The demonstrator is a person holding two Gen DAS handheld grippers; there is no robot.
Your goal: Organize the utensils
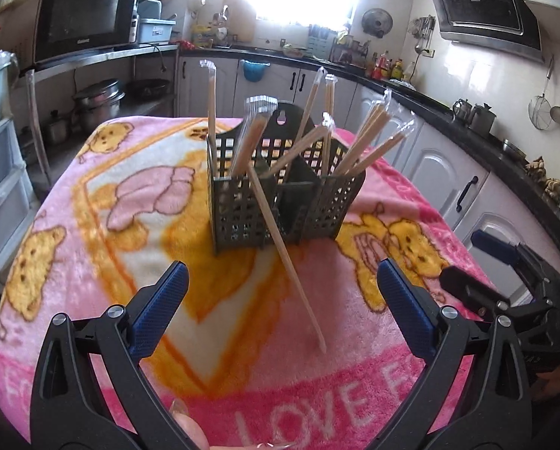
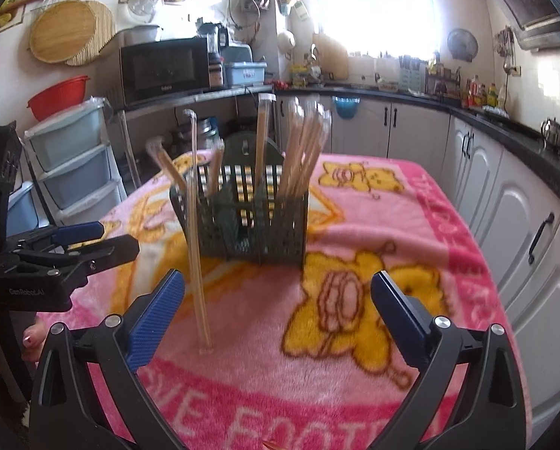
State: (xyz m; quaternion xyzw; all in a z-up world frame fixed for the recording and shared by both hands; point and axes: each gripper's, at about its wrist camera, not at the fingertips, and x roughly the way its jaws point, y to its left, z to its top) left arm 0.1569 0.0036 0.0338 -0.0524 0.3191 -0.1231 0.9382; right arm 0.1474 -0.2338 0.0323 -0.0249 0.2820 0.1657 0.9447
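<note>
On the table ahead of me, a pink blanket (image 1: 103, 225) with yellow bear prints covers the whole top, and the dark slotted caddy (image 1: 280, 202) stands upright near its middle. From my left wrist view, wrapped chopstick pairs (image 1: 370, 142) lean out of its compartments at mixed angles, most of them on the right side, one upright at the far left corner. One loose chopstick (image 1: 285, 258) stands outside the caddy: its lower end rests on the blanket near me, its upper end leans against the caddy's near wall.

My left gripper (image 1: 281, 300) has its jaws wide apart, nothing between the blue pads, and it points at the caddy from the near side. The loose chopstick's lower end sits between the two fingers in this view; I cannot tell whether it touches either.

My right gripper (image 2: 278, 303) also stands with jaws spread wide and empty. In its view the loose chopstick (image 2: 197, 258) is just right of the left finger, apart from it. The left gripper (image 2: 81, 242) shows at the left edge, beside the table.

Kitchen counter (image 1: 430, 101) and microwave (image 1: 84, 18) lie far behind.
</note>
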